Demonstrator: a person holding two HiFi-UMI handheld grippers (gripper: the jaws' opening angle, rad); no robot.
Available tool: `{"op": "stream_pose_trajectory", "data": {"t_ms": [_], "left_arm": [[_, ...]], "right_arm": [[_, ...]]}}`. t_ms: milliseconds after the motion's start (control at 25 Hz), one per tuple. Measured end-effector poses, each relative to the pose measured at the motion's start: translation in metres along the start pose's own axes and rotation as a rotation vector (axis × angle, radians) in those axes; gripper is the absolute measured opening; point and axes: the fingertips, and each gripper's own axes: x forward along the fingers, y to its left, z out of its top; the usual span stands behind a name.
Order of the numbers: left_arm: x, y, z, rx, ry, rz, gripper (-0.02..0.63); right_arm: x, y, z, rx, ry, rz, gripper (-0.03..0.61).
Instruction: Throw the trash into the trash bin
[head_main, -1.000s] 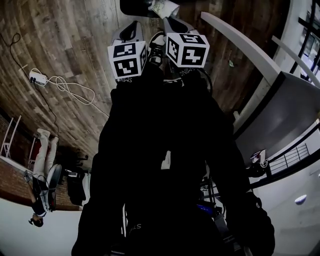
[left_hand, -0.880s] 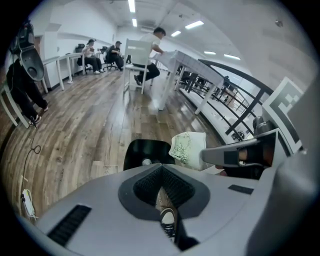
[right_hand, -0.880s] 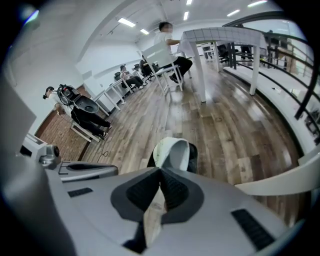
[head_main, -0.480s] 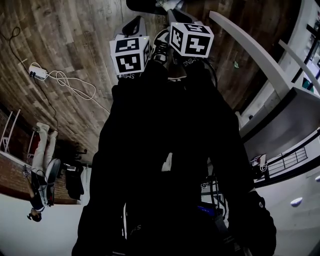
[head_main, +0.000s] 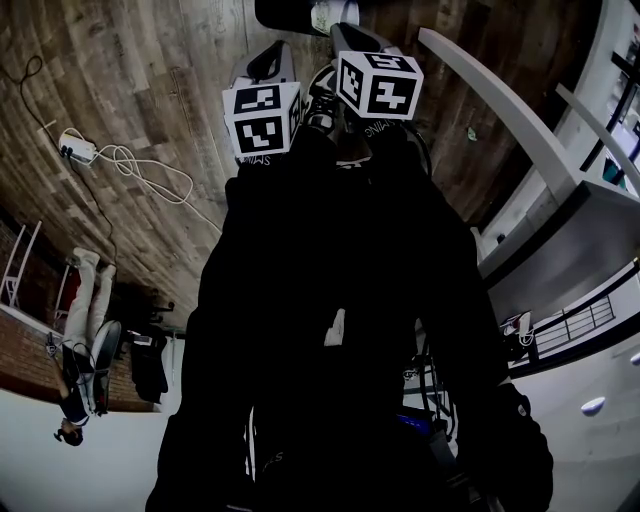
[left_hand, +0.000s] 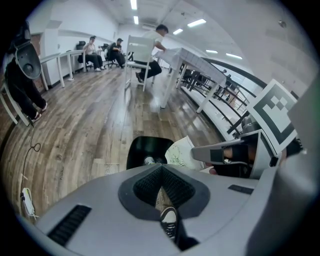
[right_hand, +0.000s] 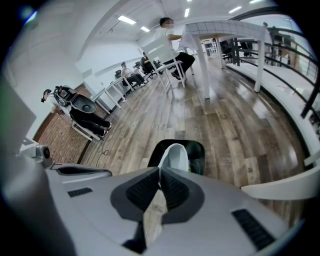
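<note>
- The right gripper (right_hand: 160, 170) is seen clamped on a piece of white trash (right_hand: 174, 156). Its jaws are pressed together on the lower edge of the piece, and the rest sticks out beyond the tips.
- The trash is shown against the dark mouth of the black trash bin (right_hand: 196, 150), which stands on the wooden floor (right_hand: 225, 120). In the left gripper view the same piece is seen at the bin's right rim.
- The left gripper (left_hand: 161, 167) is held with its jaws together and nothing is gripped between them. Only a shoe (left_hand: 169, 220) is glimpsed through the gap behind the pads.
- In the head view, the two marker cubes (head_main: 262, 118) are held side by side just short of the bin, with the holder's dark clothing filling the middle of the frame.
- A white power strip (head_main: 75, 148) with a looped cable is seen lying on the floor, well apart from the bin.
- In the background a long white table (right_hand: 225, 30) and seated people (left_hand: 92, 47) are visible.
</note>
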Motion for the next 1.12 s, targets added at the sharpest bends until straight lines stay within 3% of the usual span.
{"op": "stream_pose_trajectory", "data": {"t_ms": [680,1120], "left_arm": [[0.000,-0.005,-0.002,0.007,0.005,-0.003,0.000],[-0.047,-0.047,0.021,0.028,-0.042,-0.013,0.000]], "right_arm": [[-0.011,-0.002,0.000,-0.002,-0.021,-0.002,0.022],[-0.097,0.009,0.011,-0.029,-0.075,-0.019,0.015]]}}
